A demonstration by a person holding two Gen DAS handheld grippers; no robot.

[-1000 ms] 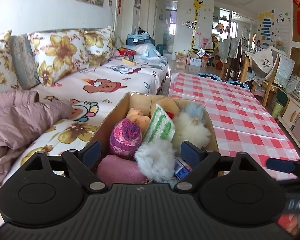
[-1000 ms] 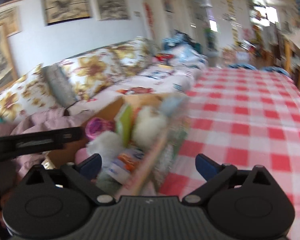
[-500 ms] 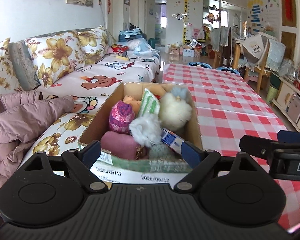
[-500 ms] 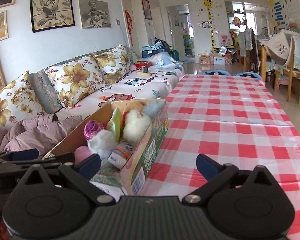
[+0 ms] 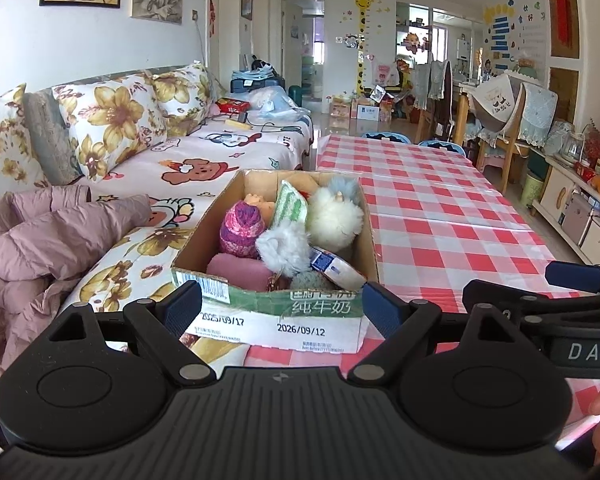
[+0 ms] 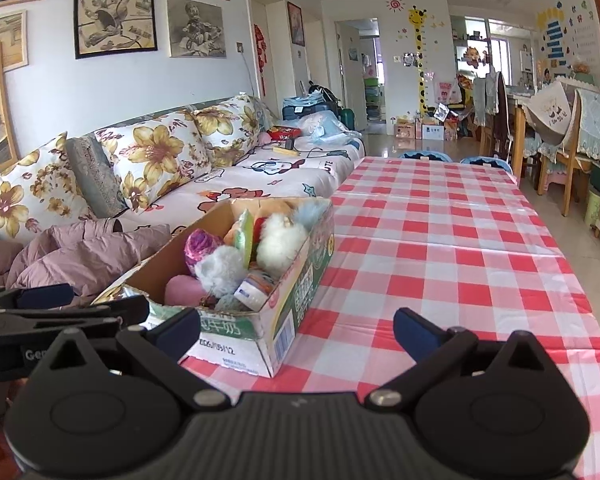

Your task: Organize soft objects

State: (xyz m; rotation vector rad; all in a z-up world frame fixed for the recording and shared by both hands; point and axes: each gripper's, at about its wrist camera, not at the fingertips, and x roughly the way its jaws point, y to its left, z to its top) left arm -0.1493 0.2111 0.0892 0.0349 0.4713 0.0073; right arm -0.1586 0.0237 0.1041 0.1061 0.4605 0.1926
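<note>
A cardboard box (image 5: 268, 308) (image 6: 296, 284) sits at the near left corner of the red-checked table (image 5: 440, 216) (image 6: 440, 240). It holds several soft things: a pink-purple knit ball (image 5: 242, 228) (image 6: 199, 246), white fluffy toys (image 5: 334, 216) (image 6: 282, 238), a grey-white puff (image 5: 284, 246) (image 6: 222, 266), a green striped pouch (image 5: 290, 204) and a pink roll (image 5: 236, 270). My left gripper (image 5: 282, 312) is open and empty, just short of the box's near wall. My right gripper (image 6: 296, 330) is open and empty, near the box's right corner.
A sofa (image 5: 180, 160) (image 6: 228, 176) with flowered cushions and a mauve jacket (image 5: 52, 240) (image 6: 84, 252) runs along the table's left side. Chairs (image 5: 496, 128) and low cabinets (image 5: 580, 208) stand at the far right. The tablecloth beyond the box is bare.
Both grippers have drawn back from the box and risen slightly; the box now lies wholly ahead of the fingers. Both stayed open and empty.
</note>
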